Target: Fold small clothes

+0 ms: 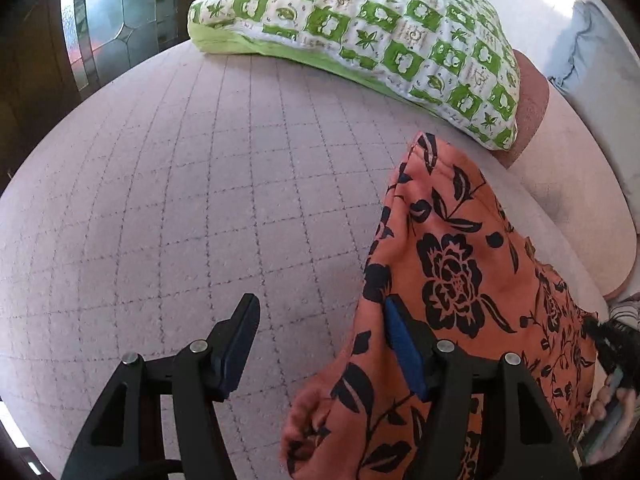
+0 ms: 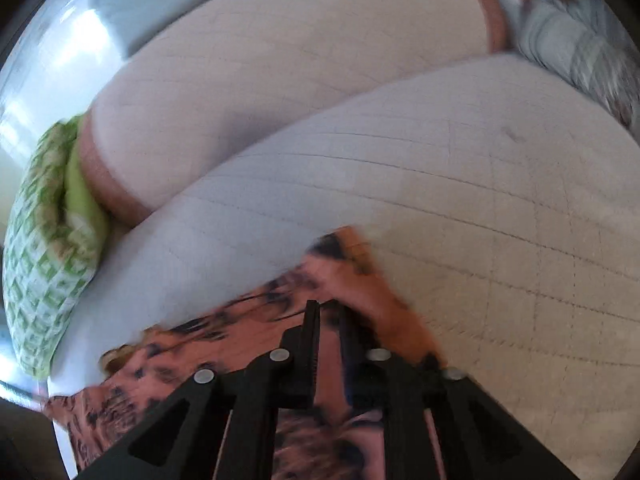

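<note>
An orange garment with black flowers [image 1: 460, 280] is held up over the quilted pink bed [image 1: 200, 200], at the right of the left wrist view. My left gripper [image 1: 320, 344] is open; its right finger [image 1: 404, 344] lies against the cloth and its left finger [image 1: 236, 344] is over bare quilt. In the blurred right wrist view my right gripper [image 2: 330, 312] is shut on the same garment [image 2: 256, 332], with cloth pinched between the jaws. The right gripper also shows at the lower right edge of the left wrist view [image 1: 612, 344].
A green and white patterned pillow [image 1: 360, 28] lies at the far side of the bed, also at the left of the right wrist view [image 2: 44, 260]. A pink bolster [image 2: 280, 80] lies behind it. A dark wooden door with glass [image 1: 100, 20] stands far left.
</note>
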Motion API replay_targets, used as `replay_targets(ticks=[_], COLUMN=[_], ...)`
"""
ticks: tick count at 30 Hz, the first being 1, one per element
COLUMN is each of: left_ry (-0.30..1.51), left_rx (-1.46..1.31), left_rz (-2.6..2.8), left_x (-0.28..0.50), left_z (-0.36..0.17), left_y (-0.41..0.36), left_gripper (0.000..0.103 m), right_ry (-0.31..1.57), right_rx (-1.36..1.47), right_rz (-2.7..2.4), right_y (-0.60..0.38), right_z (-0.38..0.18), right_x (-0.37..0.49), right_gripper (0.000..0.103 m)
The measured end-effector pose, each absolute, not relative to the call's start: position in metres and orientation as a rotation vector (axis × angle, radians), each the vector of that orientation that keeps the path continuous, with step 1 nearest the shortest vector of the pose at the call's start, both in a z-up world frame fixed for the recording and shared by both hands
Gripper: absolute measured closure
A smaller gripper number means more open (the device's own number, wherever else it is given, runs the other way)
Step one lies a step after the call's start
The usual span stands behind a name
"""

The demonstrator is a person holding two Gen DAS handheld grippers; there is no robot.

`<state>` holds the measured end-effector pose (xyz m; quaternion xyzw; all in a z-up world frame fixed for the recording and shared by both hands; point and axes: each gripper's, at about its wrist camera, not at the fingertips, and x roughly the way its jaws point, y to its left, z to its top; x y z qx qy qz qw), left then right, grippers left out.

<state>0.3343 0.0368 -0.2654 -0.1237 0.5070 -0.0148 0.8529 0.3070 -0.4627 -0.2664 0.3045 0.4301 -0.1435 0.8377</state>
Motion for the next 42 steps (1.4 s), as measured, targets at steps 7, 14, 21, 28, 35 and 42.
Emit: replay_targets(ticks=[7, 14, 21, 28, 35, 42], left_ry=[1.063, 1.085, 1.101, 1.047, 1.061, 1.08], left_rx=[-0.217, -0.167, -0.158, -0.144, -0.078, -0.031], left_rz=[-0.049, -0.085, -0.115, -0.099, -0.06, 0.081], left_x=[0.326, 0.326, 0.333, 0.326, 0.326, 0.326], left_z=[-0.259, -0.272, -0.272, -0.257, -0.268, -0.279], left_y=[0.043, 0.047, 0.051, 0.05, 0.041, 0.052], left_gripper=[0.038, 0.036, 0.035, 0.035, 0.033, 0.033], right_ry=[1.037, 1.16, 1.016, 1.001, 1.132, 1.068], right_rx=[0.549, 0.706, 0.825, 0.759, 0.605, 0.714], right_rz=[0.242, 0.368, 0.143, 0.261, 0.128, 0.173], right_y=[-0.294, -0.216, -0.234, -0.245, -0.29, -0.32], right_z=[-0.245, -0.29, -0.31, -0.272, -0.277, -0.3], right_x=[0.344, 0.403, 0.441, 0.384, 0.271, 0.187], right_gripper=[0.091, 0.091, 0.093, 0.091, 0.091, 0.093])
